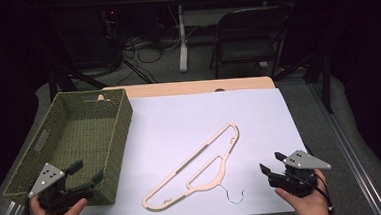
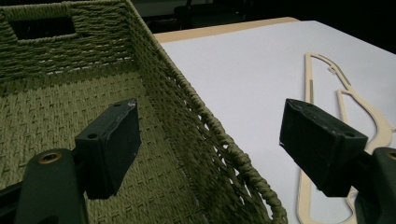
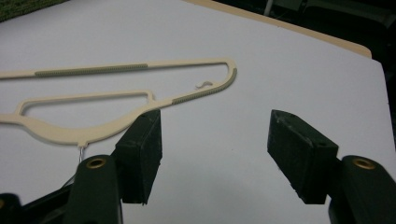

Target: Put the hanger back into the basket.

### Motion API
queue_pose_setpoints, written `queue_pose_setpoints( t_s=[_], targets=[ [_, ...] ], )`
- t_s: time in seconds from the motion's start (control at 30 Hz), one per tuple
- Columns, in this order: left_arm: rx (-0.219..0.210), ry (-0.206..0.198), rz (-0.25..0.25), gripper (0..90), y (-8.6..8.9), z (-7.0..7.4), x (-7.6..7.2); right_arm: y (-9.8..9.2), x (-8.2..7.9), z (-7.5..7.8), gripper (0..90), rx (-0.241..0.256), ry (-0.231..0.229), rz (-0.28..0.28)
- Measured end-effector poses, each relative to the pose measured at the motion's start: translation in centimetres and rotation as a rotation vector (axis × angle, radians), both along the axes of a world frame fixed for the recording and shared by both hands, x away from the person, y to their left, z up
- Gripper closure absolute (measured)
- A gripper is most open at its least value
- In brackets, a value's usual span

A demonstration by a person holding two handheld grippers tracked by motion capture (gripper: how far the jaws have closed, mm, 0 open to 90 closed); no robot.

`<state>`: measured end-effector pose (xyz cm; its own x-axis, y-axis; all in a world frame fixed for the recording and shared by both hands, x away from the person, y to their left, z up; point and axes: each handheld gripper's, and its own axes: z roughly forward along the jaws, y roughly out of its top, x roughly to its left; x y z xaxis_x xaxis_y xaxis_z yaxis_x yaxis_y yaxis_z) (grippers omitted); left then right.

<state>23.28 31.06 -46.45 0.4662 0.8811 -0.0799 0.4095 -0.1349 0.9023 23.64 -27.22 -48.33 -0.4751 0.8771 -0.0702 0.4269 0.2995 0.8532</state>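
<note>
A cream clothes hanger (image 1: 197,168) with a thin wire hook (image 1: 234,196) lies flat on the white sheet (image 1: 204,121), running diagonally from near front to far right. In the right gripper view the hanger (image 3: 116,100) lies left of and beyond the jaws. My right gripper (image 1: 273,163) is open at the front right, a short way right of the hook, nothing between its jaws (image 3: 215,154). My left gripper (image 1: 88,173) is open at the front left, straddling the near right wall of the green woven basket (image 1: 122,136). That wall (image 2: 205,135) runs between the jaws.
The basket (image 2: 70,116) has nothing inside and has handle cut-outs in its walls. A wooden table edge (image 1: 187,87) shows behind the sheet. A dark folding chair (image 1: 249,34), cables and a white stand post (image 1: 181,38) are on the floor beyond.
</note>
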Motion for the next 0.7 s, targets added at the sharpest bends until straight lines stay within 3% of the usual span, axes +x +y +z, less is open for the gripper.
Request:
queue_pose_setpoints(
  t_s=[0.03, 0.1, 0.2, 0.23, 0.27, 0.37, 0.53, 0.7],
  targets=[
    [0.002, -0.002, 0.001, 20.5, 0.1, 0.1, 0.0, 0.0, 0.0, 0.0, 37.6, 0.0, 0.0, 0.0],
    [0.008, 0.002, 0.006, 20.4, 0.2, 0.2, 0.2, -0.3, 0.4, 0.2, 39.8, -0.042, 0.044, 0.008],
    [0.004, 0.017, 0.005, 20.4, 0.4, 0.2, 0.6, -0.5, 0.7, 0.3, 40.9, -0.035, 0.037, -0.018],
    [0.001, 0.017, 0.003, 20.4, 0.3, 0.3, 0.8, -0.6, 1.3, 0.2, 35.6, -0.018, 0.046, -0.057],
    [0.001, 0.017, 0.003, 20.4, 0.3, 0.3, 0.8, -0.6, 1.3, 0.2, 35.6, -0.018, 0.046, -0.057],
    [0.006, 0.014, -0.008, 20.2, 0.0, 0.6, 1.0, -0.6, 1.7, 0.7, 43.1, -0.055, 0.128, -0.038],
    [0.003, 0.009, -0.02, 20.2, -0.4, 1.2, 1.4, -0.5, 2.1, 0.9, 39.0, -0.039, 0.071, 0.008],
    [0.008, 0.018, -0.04, 20.4, -0.8, 1.9, 1.9, -0.1, 2.7, 1.9, 37.3, -0.059, 0.066, 0.055]
  ],
)
